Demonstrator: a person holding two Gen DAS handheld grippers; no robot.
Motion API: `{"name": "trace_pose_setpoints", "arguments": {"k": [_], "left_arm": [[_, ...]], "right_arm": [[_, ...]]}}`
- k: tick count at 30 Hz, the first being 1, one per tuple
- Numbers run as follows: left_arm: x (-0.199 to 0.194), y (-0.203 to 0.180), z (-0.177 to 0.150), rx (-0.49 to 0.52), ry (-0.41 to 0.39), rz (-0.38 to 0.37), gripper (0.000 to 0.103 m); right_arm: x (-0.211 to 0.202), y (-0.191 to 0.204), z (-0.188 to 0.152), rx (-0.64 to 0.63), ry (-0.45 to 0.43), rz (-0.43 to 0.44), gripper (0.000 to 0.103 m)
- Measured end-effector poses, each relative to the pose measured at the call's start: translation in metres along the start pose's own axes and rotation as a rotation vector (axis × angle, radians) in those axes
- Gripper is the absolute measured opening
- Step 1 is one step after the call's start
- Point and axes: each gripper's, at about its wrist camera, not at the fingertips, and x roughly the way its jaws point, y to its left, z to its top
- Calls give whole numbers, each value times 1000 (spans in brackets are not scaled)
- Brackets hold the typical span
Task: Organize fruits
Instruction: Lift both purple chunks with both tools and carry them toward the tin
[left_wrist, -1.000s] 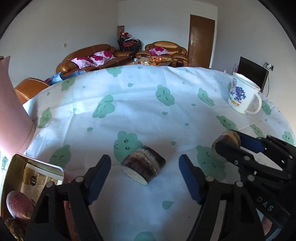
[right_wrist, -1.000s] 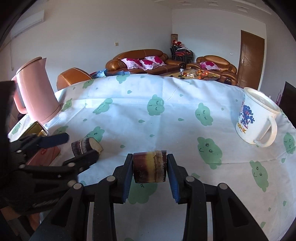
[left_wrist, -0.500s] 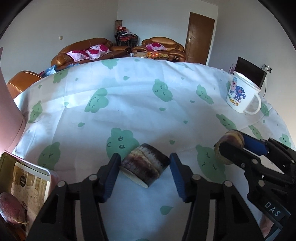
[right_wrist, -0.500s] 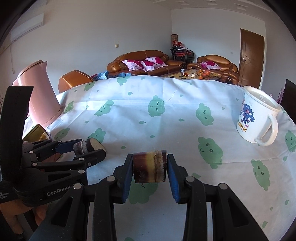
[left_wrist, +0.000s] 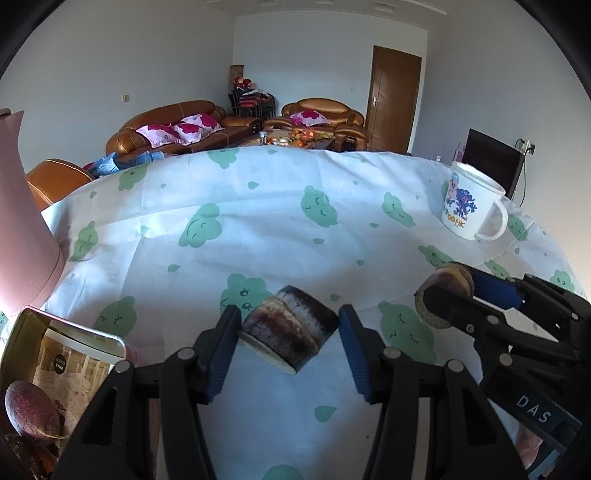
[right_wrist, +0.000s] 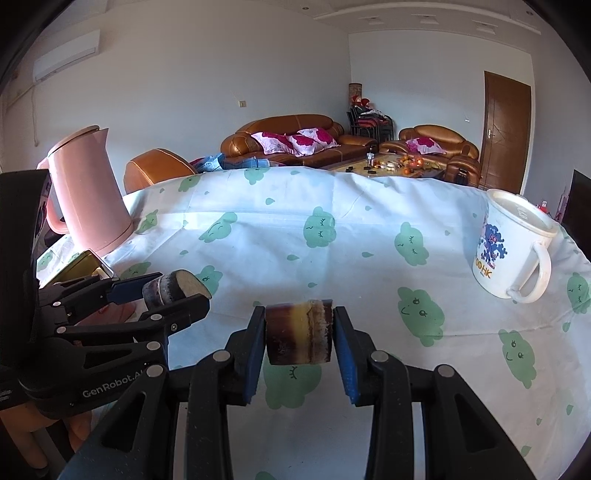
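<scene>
A short dark piece of sugarcane (left_wrist: 291, 332) with a pale cut end sits tilted between the blue pads of my left gripper (left_wrist: 288, 325), which is shut on it just above the cloud-print tablecloth (left_wrist: 258, 229). The right wrist view shows that same left gripper (right_wrist: 173, 291) at the left with its cane piece (right_wrist: 177, 284). My right gripper (right_wrist: 298, 332) is shut on a second cane piece (right_wrist: 297, 332), brown with a yellow band, held level over the cloth. In the left wrist view the right gripper (left_wrist: 443, 295) is at the right.
A pink kettle (right_wrist: 86, 195) stands at the table's left. An open tin box (left_wrist: 55, 354) below it holds a reddish fruit (left_wrist: 31, 410). A white cartoon mug (right_wrist: 513, 247) stands at the right. Sofas lie beyond the table's far edge.
The left gripper's jaws came in from wide apart and closed on the cane piece that lay on the cloth. The right gripper kept still with its piece.
</scene>
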Motion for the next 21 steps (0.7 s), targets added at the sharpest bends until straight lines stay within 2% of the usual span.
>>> {"name": "trace_pose_setpoints", "arguments": {"k": [21], "left_arm": [[-21,-4,-4,22,-94,36,56]], "right_arm": [[-12,5,-1,-26,-69,-2,37]]}}
